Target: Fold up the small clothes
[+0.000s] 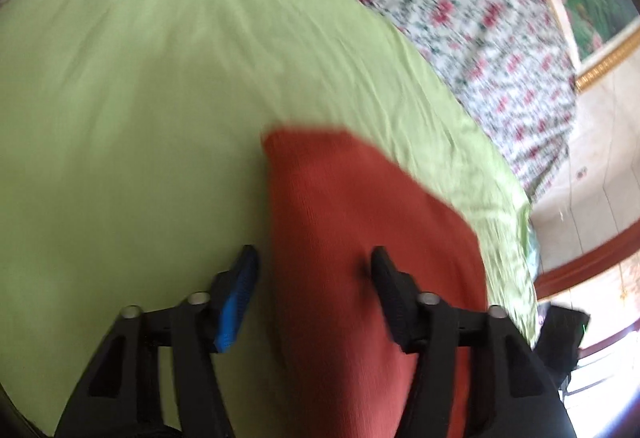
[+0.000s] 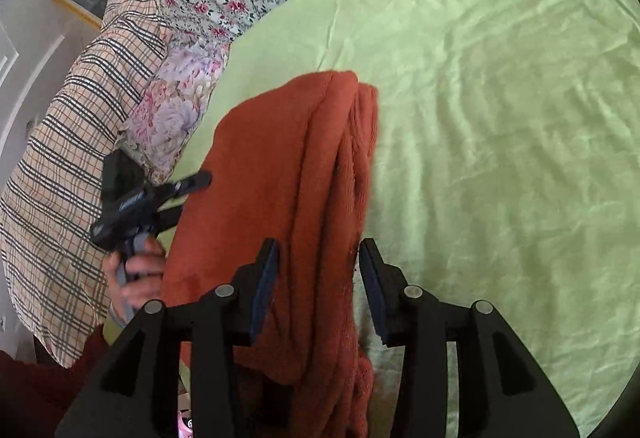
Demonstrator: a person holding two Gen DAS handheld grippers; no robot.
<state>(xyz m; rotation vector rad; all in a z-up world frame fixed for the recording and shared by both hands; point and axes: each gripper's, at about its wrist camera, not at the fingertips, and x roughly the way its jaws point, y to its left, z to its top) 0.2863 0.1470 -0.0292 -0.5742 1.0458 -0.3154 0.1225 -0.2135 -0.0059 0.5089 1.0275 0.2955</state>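
We see the rust-red garment (image 2: 288, 173) lying folded lengthwise on the green sheet (image 2: 500, 117). Our right gripper (image 2: 318, 274) hovers over its right edge, jaws apart around nothing. Our left gripper (image 1: 314, 270), jaws also apart, straddles the garment's left edge. Bare green sheet spreads wide to the right; a plaid pillow (image 2: 68, 173) crowds the left side
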